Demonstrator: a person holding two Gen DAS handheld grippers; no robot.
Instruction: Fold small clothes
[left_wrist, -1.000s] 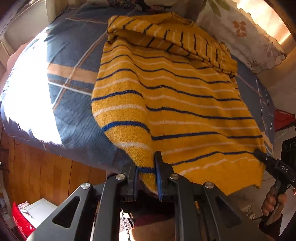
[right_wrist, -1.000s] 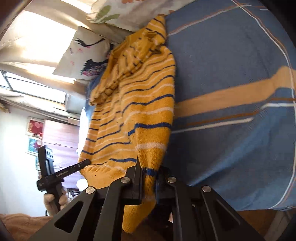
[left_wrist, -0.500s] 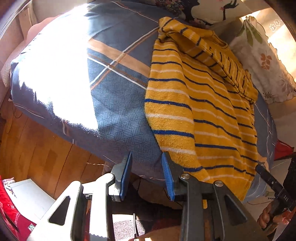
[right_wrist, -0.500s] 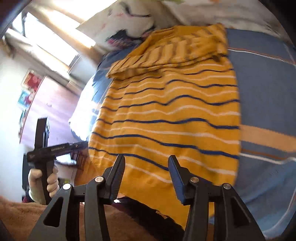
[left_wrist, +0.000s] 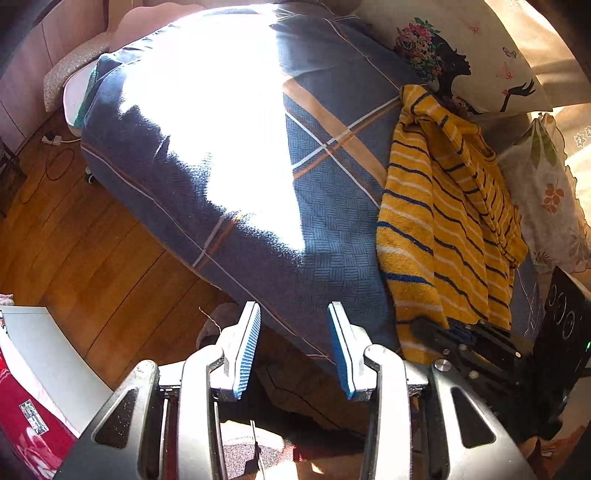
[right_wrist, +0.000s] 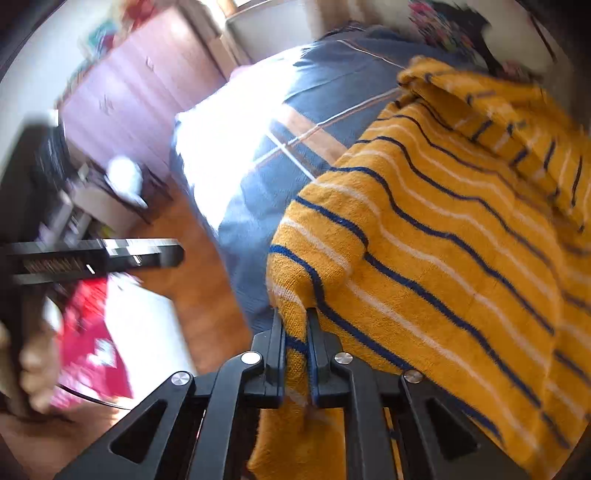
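Right tongs pinch the sweater's corner, left tongs wait empty
The right tongs (right_wrist: 295, 345) are clamped on the near corner of the mustard-yellow knitted sweater with navy and white stripes (right_wrist: 443, 236), spread on the blue plaid bed cover (left_wrist: 332, 229), probably to carry a fold; the left tongs (left_wrist: 293, 347) gape wide, holding nothing

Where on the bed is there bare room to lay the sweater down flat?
The blue plaid bedspread is bare from the yellow striped sweater out to the wooden-floor edge; the open left gripper points there. The pillows crowd the head end, and the right gripper pinches the sweater's near corner.
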